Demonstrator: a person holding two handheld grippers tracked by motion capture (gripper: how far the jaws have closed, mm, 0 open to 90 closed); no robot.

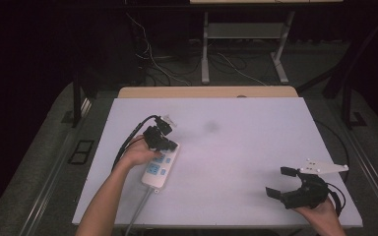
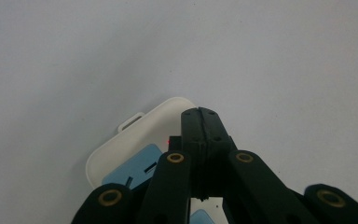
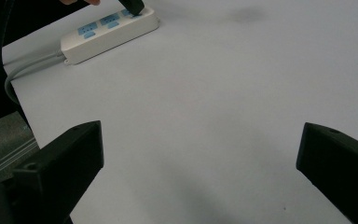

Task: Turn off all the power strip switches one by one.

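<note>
At about nine o'clock on the white desk (image 1: 236, 128) lies a white power strip (image 1: 160, 167) with blue sockets. The left gripper (image 1: 170, 143) rests its tip on the strip's far end, jaws pressed together, beside a small red light. At four o'clock, the right gripper (image 1: 281, 181) hovers with jaws wide apart, empty.

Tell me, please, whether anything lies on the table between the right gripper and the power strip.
Nothing visible does. The right gripper sits open near the table's front right corner, and only bare white table stretches from it to the power strip. The left gripper, shut, is down at the strip's far end.
</note>
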